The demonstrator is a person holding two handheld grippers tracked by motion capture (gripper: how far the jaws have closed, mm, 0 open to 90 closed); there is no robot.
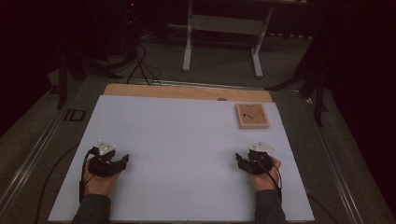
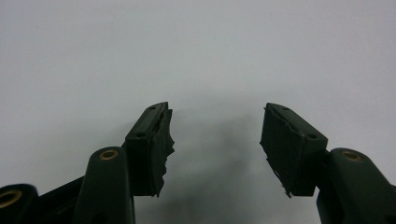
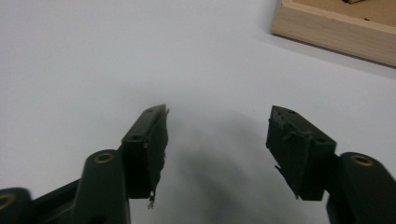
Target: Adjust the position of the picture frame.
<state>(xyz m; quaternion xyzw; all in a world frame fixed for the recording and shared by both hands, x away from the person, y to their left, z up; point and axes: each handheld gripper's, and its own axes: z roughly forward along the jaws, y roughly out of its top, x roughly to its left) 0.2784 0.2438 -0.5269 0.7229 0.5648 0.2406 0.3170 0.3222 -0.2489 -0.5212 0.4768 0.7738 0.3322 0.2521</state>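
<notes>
Both tools, left [image 2: 215,122] and right [image 3: 218,122], gape wide, empty, near square wooden tray [image 3: 336,28].

The high view is dim, with dark corners beyond the pale counter [image 1: 187,140]. Both gripper views are brighter, soft-focused, with blurred shadows under the fingers [image 2: 149,140].

The flat pale-white board [image 1: 187,154] covers the light-wood tabletop [image 1: 187,91] — a tan strip shows along the far edge. Near the far right corner, a square light-wood tray [image 1: 252,115] with dark markings. Both black two-jaw grippers [image 1: 108,158] [image 1: 254,158] — grey plates on top.
</notes>
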